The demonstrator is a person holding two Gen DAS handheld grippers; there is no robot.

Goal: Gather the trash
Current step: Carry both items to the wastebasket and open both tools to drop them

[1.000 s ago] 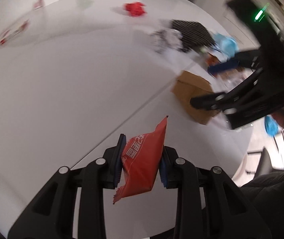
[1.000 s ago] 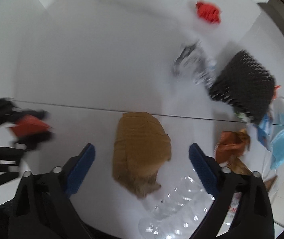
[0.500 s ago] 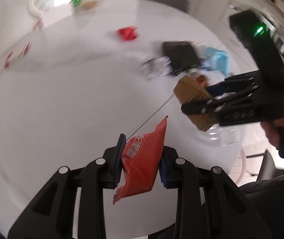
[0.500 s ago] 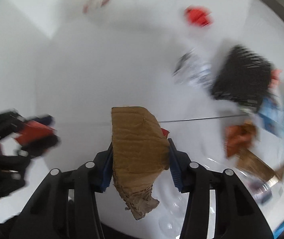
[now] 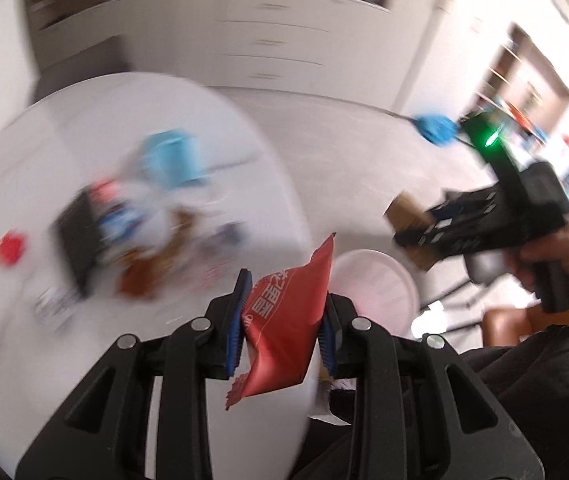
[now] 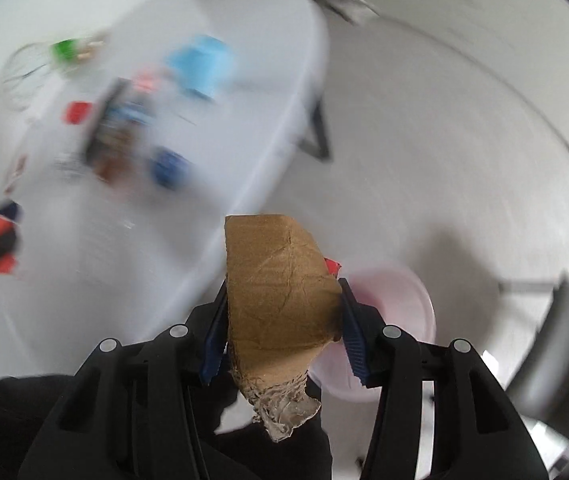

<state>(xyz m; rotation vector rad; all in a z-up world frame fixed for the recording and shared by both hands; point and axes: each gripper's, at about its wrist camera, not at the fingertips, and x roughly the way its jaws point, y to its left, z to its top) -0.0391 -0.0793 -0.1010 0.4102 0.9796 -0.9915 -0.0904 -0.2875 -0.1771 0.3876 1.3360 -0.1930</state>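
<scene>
Floor [image 6: 424, 140] now behind both grippers, table [image 6: 244, 92] edge passed | left gripper [image 5: 282, 320] clenches red wrapper [image 5: 288, 320] | right gripper [image 6: 282, 320], jaws opening slightly, grasps brown paper [image 6: 276, 292] | pink bin [image 6: 396, 304] beside table, open floor around.

White oval table [image 6: 244, 40] bearing blurred litter: blue mask [image 6: 200, 64], red scrap [image 5: 11, 245]. Floor [image 6: 424, 160] bears pale bin [image 6: 408, 300].

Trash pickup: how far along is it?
Done: can't tell what the bin already holds. In hand: the left hand-held gripper clamps a red wrapper; the right one holds a brown paper bag above the bin. Left: blurred litter on the table.
</scene>
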